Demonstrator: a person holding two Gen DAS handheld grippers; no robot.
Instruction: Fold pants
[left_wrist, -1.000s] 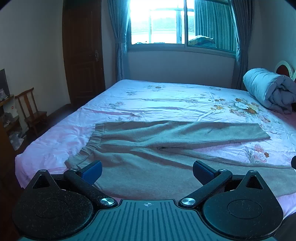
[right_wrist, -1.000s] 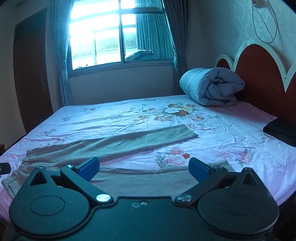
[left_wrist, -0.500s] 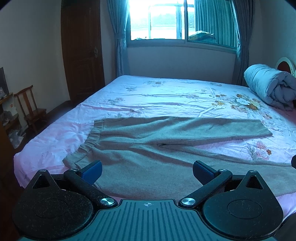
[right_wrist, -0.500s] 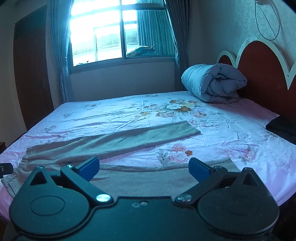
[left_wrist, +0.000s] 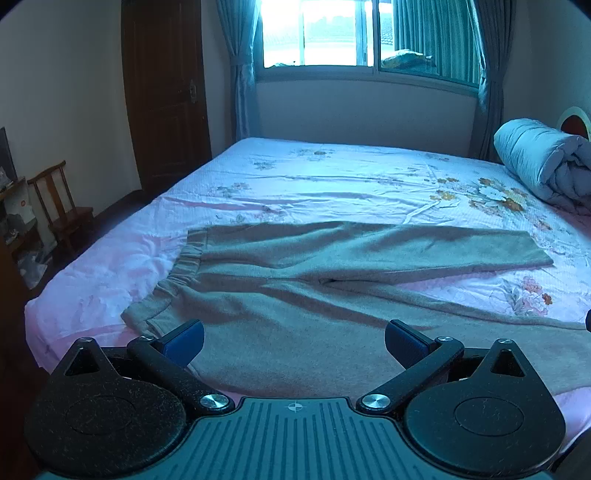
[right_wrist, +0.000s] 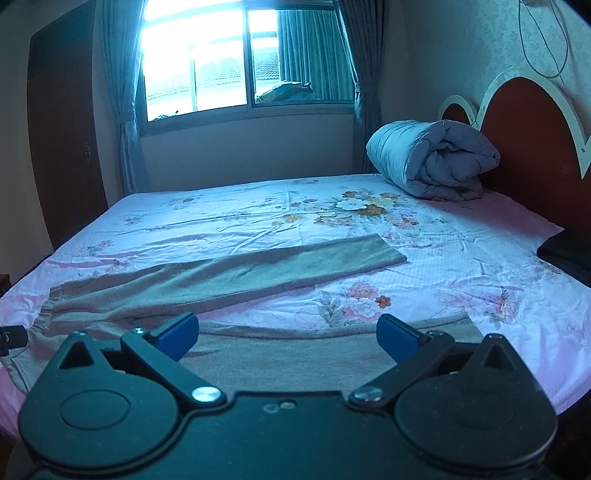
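Grey-brown pants (left_wrist: 332, 280) lie spread flat on the bed, elastic waistband (left_wrist: 177, 273) at the left, legs running right in a V. In the right wrist view the pants (right_wrist: 236, 273) show the far leg ending mid-bed and the near leg's hem (right_wrist: 454, 325) by the front edge. My left gripper (left_wrist: 293, 338) is open and empty, over the near leg close to the waist. My right gripper (right_wrist: 288, 334) is open and empty, over the near leg toward its hem. Neither touches the cloth.
The bed (left_wrist: 351, 177) has a pink floral sheet. A rolled blue quilt (right_wrist: 432, 166) lies by the red headboard (right_wrist: 524, 147). A dark item (right_wrist: 569, 254) sits at the right edge. A wooden chair (left_wrist: 61, 206) and door (left_wrist: 166, 92) stand left.
Both grippers have tilted or dropped slightly, so the pants sit a little higher and nearer in both views. Both stay open. The pants have not moved.
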